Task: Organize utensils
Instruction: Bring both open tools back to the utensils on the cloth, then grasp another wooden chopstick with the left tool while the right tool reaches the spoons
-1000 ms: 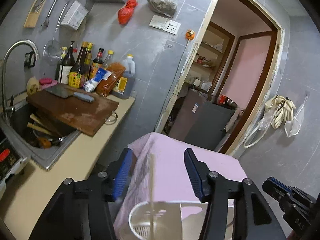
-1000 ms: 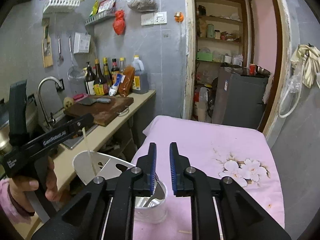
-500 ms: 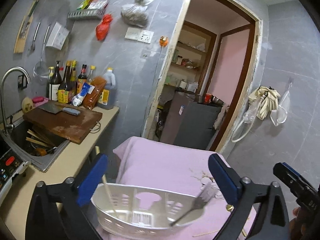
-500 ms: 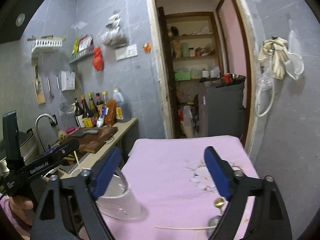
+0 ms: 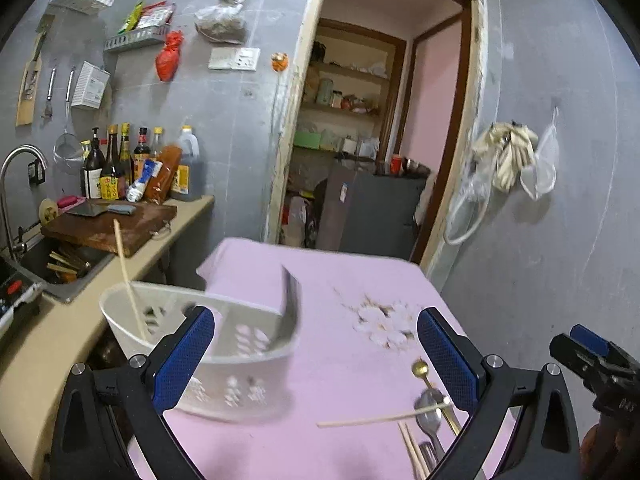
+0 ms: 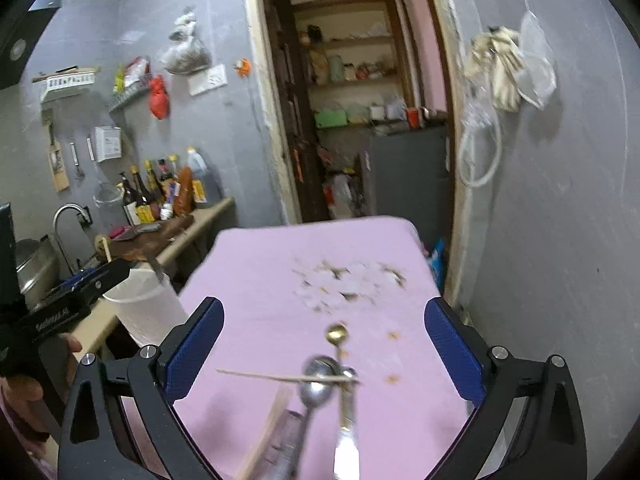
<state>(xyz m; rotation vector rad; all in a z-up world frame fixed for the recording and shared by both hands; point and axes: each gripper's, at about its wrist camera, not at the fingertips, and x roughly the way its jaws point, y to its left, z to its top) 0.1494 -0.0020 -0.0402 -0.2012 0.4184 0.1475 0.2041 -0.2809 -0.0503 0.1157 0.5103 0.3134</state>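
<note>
A white plastic utensil holder [image 5: 224,344] stands at the left edge of the pink-clothed table [image 5: 340,276], with a chopstick [image 5: 127,276] leaning in it and a dark utensil handle [image 5: 291,300] sticking up. My left gripper [image 5: 316,344] is open wide just right of it, with nothing between the pads. In the right wrist view a gold spoon [image 6: 338,334], a silver spoon [image 6: 318,380] and a loose chopstick [image 6: 276,377] lie in a pile. My right gripper [image 6: 324,336] hangs over that pile, its jaws opening and touching nothing. The holder [image 6: 144,312] is to its left.
A counter [image 5: 188,208] at the left carries a wooden cutting board [image 5: 108,228], sauce bottles [image 5: 132,168] and a sink [image 5: 60,264]. A doorway [image 5: 380,140] opens behind the table. The grey wall [image 5: 560,200] with hanging bags runs close along the table's right side.
Both grippers went from narrow to wide open and drew back from the holder. Both views swung right, bringing the spoons and loose chopstick into sight.
</note>
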